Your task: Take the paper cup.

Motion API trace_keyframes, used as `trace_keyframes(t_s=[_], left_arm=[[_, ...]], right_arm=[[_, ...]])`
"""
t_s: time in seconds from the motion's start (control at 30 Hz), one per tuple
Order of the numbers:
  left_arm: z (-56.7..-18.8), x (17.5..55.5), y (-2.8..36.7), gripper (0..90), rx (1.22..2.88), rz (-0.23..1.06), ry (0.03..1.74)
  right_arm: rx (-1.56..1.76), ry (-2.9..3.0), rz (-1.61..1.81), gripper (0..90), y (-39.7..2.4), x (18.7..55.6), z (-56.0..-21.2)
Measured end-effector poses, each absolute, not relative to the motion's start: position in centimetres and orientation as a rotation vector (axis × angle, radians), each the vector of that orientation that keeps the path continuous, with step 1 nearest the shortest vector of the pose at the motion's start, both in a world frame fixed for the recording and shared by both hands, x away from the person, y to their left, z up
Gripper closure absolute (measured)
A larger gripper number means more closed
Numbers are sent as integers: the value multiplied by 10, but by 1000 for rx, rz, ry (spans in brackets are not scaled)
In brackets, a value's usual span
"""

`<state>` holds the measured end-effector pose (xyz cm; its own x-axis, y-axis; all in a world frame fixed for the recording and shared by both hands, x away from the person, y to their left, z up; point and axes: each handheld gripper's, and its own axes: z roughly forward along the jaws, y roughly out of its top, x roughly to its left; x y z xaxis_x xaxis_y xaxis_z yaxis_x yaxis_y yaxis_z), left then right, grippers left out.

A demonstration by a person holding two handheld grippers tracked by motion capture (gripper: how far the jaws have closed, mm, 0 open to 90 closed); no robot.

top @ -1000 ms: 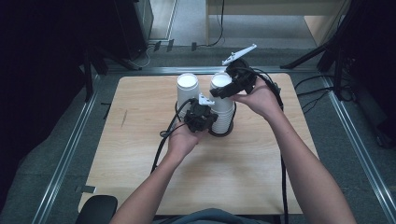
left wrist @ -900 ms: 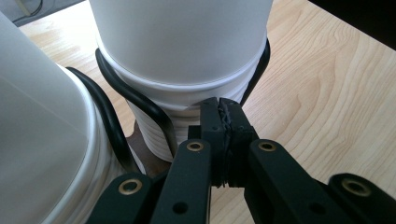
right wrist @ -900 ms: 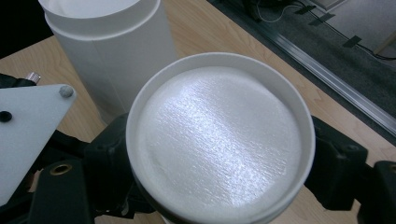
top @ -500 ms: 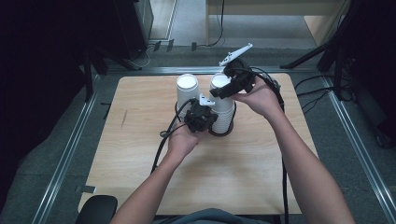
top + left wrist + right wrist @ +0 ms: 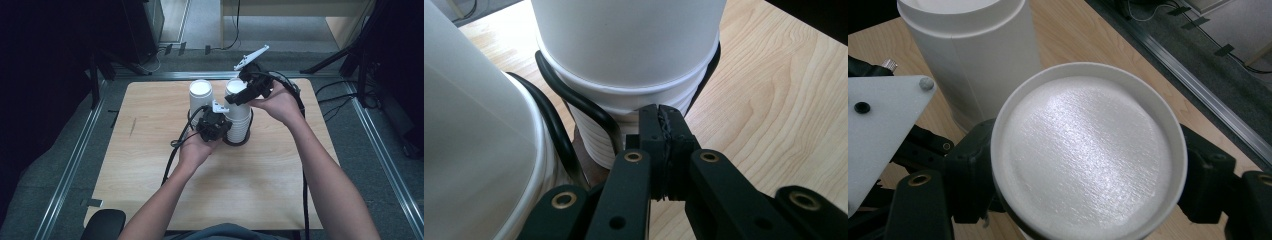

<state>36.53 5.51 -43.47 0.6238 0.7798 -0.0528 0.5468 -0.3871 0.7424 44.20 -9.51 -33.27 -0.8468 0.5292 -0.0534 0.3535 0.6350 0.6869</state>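
Two stacks of white paper cups stand upside down near the far middle of the pale wooden bench (image 5: 150,200); the taller nested stack of white ribbed paper cups (image 5: 239,122) serves as the landmark here, and the shorter white cup stack (image 5: 200,96) stands just beside it on the person's left. The right gripper (image 5: 243,95) reaches in from the right at the top of the landmark stack, and its jaws, which have just been closing, now sit on either side of the topmost white cup (image 5: 1088,155) and appear to clamp its wall just below the upturned base. The left gripper (image 5: 659,125) is low at the near side of the stack with its jaws pressed together on nothing, its tip resting against the ribbed rims as if to steady them. A black cable (image 5: 574,100) curls round the foot of the stack. As I judge it, the work of pulling one cup off is at its start: the grasp looks made and the stack braced, but the cup is not yet lifted free or set down.
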Motion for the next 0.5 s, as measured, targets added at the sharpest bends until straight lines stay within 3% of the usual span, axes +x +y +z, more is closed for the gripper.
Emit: trace_keyframes(t_s=[0.5], left_arm=[[-434,366,55,899,2096,392,1037]], right_arm=[[740,2605,998,246,-93,442,-331]])
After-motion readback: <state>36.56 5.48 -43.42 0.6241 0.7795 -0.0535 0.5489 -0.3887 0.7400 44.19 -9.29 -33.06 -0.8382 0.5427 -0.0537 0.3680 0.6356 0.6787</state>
